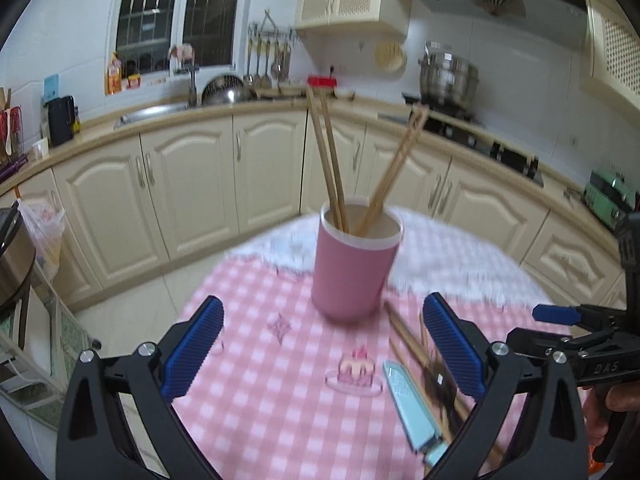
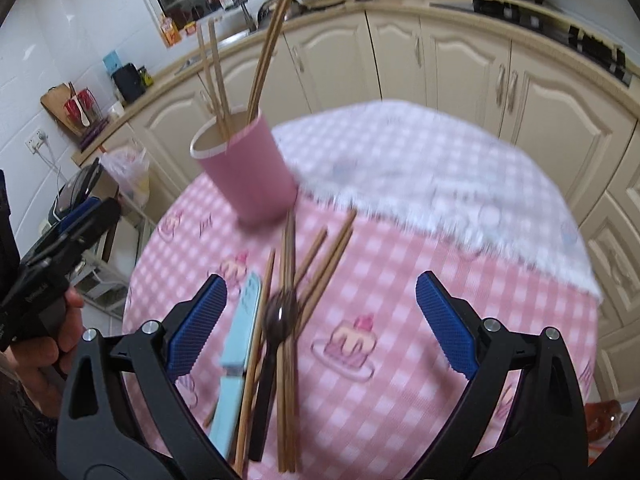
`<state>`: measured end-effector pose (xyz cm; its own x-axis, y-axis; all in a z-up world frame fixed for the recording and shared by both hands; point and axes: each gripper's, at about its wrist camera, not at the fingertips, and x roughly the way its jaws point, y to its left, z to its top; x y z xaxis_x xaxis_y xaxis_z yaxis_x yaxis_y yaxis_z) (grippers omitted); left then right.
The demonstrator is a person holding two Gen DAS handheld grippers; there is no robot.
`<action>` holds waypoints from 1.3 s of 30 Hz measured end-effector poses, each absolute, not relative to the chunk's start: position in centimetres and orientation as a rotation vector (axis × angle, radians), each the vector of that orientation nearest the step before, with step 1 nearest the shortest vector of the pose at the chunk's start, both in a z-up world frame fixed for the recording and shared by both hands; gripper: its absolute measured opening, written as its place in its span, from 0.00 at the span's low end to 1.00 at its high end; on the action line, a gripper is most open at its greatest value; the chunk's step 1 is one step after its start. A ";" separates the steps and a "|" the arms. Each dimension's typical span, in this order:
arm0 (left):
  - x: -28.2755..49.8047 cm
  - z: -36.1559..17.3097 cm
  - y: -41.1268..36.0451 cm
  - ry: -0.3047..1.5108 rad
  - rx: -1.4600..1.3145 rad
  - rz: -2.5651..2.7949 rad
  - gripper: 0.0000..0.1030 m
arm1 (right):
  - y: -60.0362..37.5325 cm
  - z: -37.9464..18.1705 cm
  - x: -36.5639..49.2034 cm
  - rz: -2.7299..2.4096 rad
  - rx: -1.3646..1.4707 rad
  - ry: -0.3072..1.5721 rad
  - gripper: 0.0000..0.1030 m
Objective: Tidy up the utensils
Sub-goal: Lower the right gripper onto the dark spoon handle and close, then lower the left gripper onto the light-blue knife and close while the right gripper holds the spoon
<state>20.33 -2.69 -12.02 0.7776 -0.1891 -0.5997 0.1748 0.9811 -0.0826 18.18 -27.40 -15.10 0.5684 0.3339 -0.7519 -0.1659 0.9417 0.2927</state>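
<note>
Right now both grippers hang over a round table under a pink gingham tablecloth point(image 2: 420, 280), and neither has anything in its grasp. From its own wrist view the left gripper point(image 1: 324, 348) has its blue pads spread wide, facing the pink cup point(image 1: 354, 264) from a little way off. The right gripper point(image 2: 322, 324) is spread just as wide above the loose pile of utensils.

That cup stands upright near the middle of the table and already holds 4 wooden chopsticks point(image 1: 332, 168), leaning in 2 pairs against its rim. Still on the cloth, just beside the cup's base, lies a fanned bundle of more chopsticks point(image 2: 316, 268), with a dark spoon point(image 2: 280, 316) across them and a pale blue knife point(image 2: 236, 352) alongside, seemingly in a sheath.

Judging by their look, the chopsticks are light, stiff and thin, so they will likely roll or scissor apart if pinched at 1 end; a grip near mid-length, across a single pair, seems safest. The spoon's smooth bowl looks slippery, so its handle is the better hold. The knife is best taken by the handle end, flat sides between the pads. The cup appears light and top-heavy with tall sticks in it, so a knock could tip it.
</note>
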 end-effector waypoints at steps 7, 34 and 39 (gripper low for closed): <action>19.3 -15.7 -2.6 0.776 -0.016 -0.188 0.95 | -25.5 -17.2 15.9 0.368 0.205 1.013 0.60; 18.1 -21.1 -6.6 0.988 0.041 -0.217 0.95 | -23.6 -21.3 16.7 0.390 0.233 1.161 0.19; 19.0 -21.6 -6.9 1.020 0.029 -0.203 0.95 | -23.5 -21.2 17.3 0.382 0.190 1.168 0.15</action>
<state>19.00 -6.94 -21.61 0.5062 -0.1551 -0.8484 0.1823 0.9807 -0.0705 17.31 -23.54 -21.19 0.3374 0.3885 -0.8575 -0.1933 0.9201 0.3408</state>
